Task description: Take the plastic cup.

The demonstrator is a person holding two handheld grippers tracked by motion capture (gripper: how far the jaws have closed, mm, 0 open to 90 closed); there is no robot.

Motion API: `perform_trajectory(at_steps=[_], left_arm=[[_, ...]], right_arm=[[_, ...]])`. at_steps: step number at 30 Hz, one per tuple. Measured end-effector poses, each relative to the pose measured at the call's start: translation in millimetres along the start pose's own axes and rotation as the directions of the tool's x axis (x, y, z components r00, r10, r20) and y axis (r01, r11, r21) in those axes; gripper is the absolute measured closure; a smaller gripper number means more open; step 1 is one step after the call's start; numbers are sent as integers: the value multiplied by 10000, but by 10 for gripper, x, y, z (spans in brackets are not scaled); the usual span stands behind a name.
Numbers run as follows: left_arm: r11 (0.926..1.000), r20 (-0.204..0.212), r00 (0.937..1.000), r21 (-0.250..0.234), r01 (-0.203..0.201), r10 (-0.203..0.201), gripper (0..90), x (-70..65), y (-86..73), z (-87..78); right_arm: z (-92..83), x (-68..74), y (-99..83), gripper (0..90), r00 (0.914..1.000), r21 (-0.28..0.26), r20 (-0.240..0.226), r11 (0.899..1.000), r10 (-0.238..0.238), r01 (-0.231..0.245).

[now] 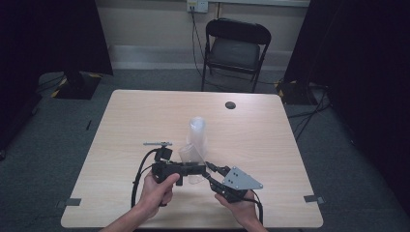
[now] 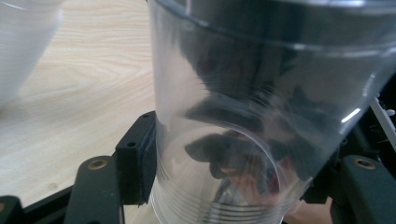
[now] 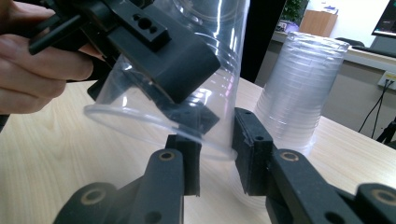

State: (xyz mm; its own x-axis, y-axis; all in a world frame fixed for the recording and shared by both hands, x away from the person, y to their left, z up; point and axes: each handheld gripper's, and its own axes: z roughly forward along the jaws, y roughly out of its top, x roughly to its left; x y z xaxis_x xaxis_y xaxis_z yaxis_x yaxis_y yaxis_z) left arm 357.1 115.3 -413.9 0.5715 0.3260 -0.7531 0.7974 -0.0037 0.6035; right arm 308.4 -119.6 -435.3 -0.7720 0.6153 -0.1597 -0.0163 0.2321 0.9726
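We have the left gripper (image 1: 197,169) clamped across a clear cup (image 2: 243,140) just above the near table (image 1: 145,116) edge, right gripper (image 3: 215,158) jaws straddling its rim but not closed, so squeezing risks cracking the wall or knocking the cup stack (image 3: 299,88).

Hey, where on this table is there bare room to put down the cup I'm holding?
Free: the table's right side, the far strip around the cable hole, and the left side. Crowded: near centre, where both tools meet on the clear cup beside the cup stack and a metal rod.
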Motion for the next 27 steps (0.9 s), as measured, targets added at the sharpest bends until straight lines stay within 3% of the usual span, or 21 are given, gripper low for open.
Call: perform_trajectory(at_steps=[3,7,11,15,27], left_arm=[[9999,193,9998,80,104,-106,356,-42,-33,46],[9997,17,9998,111,-215,215,351,-99,-42,68],[9998,378,9992,109,140,-144,349,-83,-59,81],[9996,615,9980,252,150,-165,330,-71,-80,117],[9993,677,9974,256,-262,244,277,-68,-82,125]], right_arm=[[2,5,4,736,10000,-125,29,9999,-85,85],[-6,25,-6,737,9999,-270,83,9996,-83,85],[-17,27,3,747,9997,-572,183,9982,-156,166],[-28,43,7,778,9991,-753,279,9965,-334,354],[-46,28,-7,847,9982,-701,452,9966,-395,426]])
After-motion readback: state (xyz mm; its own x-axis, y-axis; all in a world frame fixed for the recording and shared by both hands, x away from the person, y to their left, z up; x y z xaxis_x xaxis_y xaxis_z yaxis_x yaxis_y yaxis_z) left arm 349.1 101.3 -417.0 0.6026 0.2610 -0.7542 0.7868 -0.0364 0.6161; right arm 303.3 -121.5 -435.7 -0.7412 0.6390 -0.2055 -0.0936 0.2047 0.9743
